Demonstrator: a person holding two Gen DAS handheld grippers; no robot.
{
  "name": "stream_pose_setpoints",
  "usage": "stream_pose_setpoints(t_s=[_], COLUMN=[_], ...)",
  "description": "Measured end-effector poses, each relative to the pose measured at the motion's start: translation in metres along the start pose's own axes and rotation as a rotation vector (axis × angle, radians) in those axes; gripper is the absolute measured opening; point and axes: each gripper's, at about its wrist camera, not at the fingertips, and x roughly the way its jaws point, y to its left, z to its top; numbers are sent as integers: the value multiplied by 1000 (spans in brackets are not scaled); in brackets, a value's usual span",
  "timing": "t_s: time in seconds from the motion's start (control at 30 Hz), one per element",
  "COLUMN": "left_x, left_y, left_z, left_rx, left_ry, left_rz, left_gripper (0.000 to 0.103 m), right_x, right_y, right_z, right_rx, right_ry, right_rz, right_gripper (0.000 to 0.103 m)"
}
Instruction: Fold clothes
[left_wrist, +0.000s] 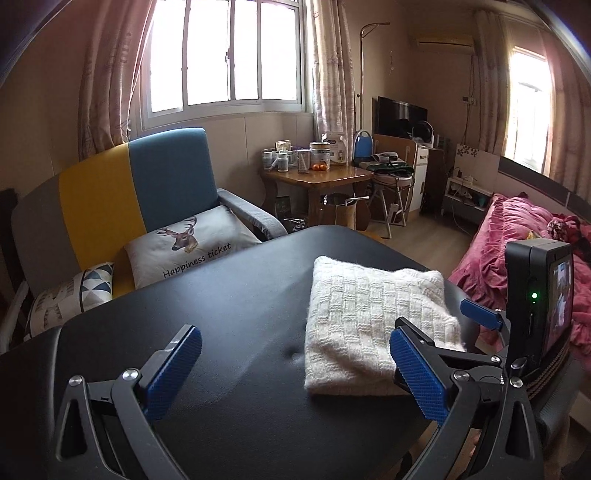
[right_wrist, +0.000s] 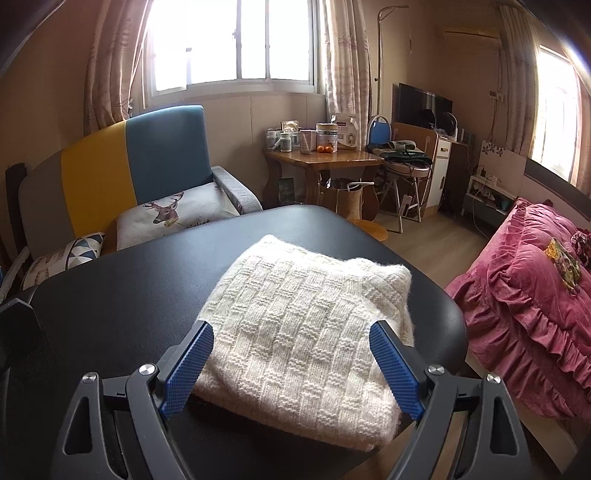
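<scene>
Nearest the left wrist camera, the left hand-held gripper (left_wrist: 295, 373) hangs over the black worktop (left_wrist: 229, 295) with its blue-padded fingers spread wide and nothing between them. Its right finger (left_wrist: 417, 373) overlaps the near right corner of the folded cream knit sweater (left_wrist: 373, 314) in this view; whether it touches the knit I cannot tell. Just to the right, the right hand-held gripper (left_wrist: 484, 314) shows as a blue fingertip beside its black camera unit, which has a green light lit.

From the right wrist camera, the right hand-held gripper (right_wrist: 291, 365) is also wide open, its two fingers standing either side of the sweater (right_wrist: 306, 310) at the near edge, gripping nothing. The sweater lies as a thick, squared bundle on the right half of the worktop (right_wrist: 122, 295), its near corner jutting slightly past the edge.

Beyond the worktop, on the left, stands a sofa (left_wrist: 129, 184) in grey, yellow and blue with a deer-print cushion (left_wrist: 192, 247). A pink ruffled bedspread (right_wrist: 528, 280) lies to the right. Further back, a wooden side table (right_wrist: 325, 158) carries jars and cans beneath a bright window (left_wrist: 225, 55).
</scene>
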Motion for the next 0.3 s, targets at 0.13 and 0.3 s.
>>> stream_pose_setpoints(t_s=[0.13, 0.3], left_x=[3, 8], left_y=[0, 6], left_z=[-2, -8], left_rx=[-4, -15], left_ry=[17, 17], left_rz=[-11, 1], left_gripper=[103, 103], right_x=[2, 5], right_y=[2, 4], right_z=[-3, -6], right_rx=[-11, -21], right_ry=[13, 27], right_rz=[1, 3], right_gripper=[89, 89])
